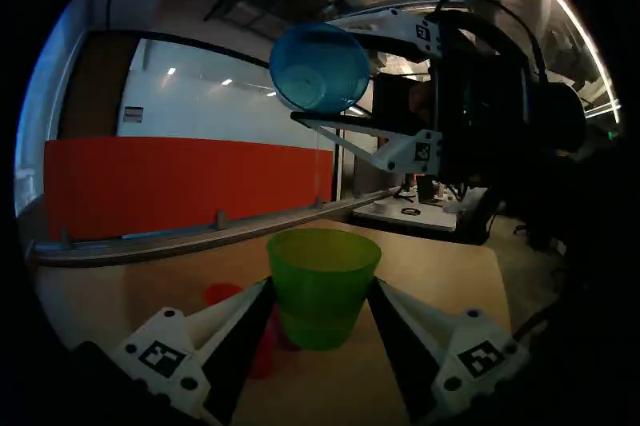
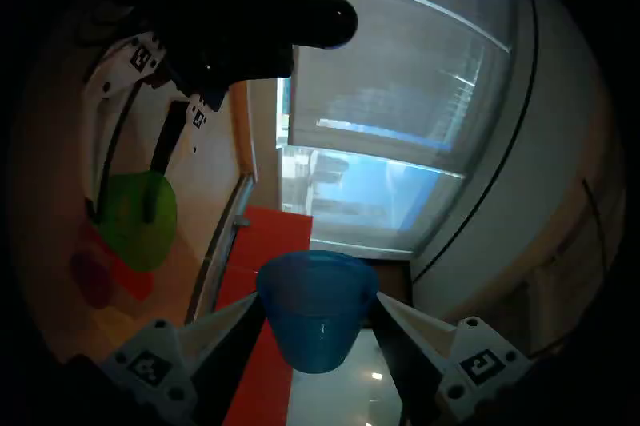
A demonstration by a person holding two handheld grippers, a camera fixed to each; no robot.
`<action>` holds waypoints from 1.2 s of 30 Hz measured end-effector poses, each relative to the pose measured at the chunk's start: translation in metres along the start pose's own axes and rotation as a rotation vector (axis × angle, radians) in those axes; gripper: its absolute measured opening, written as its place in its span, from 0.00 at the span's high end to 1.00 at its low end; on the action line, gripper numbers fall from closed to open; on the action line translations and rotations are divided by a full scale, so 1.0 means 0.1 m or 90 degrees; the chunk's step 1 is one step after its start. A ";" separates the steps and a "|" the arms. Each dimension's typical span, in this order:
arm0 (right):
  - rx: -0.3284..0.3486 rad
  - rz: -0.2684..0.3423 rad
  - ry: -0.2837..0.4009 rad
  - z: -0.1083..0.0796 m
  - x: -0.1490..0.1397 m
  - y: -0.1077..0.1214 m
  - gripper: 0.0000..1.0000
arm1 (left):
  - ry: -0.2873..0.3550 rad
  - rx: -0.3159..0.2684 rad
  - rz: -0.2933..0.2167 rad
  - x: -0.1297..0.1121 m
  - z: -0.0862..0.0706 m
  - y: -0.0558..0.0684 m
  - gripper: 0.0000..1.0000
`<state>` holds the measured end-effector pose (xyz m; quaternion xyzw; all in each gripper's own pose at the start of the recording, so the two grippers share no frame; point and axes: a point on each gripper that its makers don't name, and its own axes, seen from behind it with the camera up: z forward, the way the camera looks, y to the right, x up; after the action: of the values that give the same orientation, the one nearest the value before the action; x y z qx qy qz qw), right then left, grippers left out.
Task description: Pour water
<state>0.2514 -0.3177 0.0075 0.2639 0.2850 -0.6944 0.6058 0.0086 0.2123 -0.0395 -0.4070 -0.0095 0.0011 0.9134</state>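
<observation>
The left gripper [image 1: 323,288] has its jaws clenched on the green cup [image 1: 323,262], held upright just above the table [image 1: 448,266]. The right gripper [image 2: 318,302] grasps the blue cup [image 2: 316,334] with both jaws. In the left gripper view this cup hangs high over the green cup, tipped on its side with its mouth facing the near side. A faint thin line drops from its rim toward the green cup and may be a stream of water. The pour looks under way or close to finished. How much water either cup holds cannot be told. A red cup [image 1: 222,293] stands on the table, left of the green cup.
</observation>
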 end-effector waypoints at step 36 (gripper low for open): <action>0.004 0.487 -0.021 -0.04 -0.19 -0.23 0.12 | -0.002 0.013 0.015 0.08 -0.06 -0.05 0.19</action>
<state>0.2309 -0.2989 0.0198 0.3416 0.1542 -0.4230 0.8250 0.0170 0.2048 -0.0395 -0.3976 -0.0062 0.0122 0.9175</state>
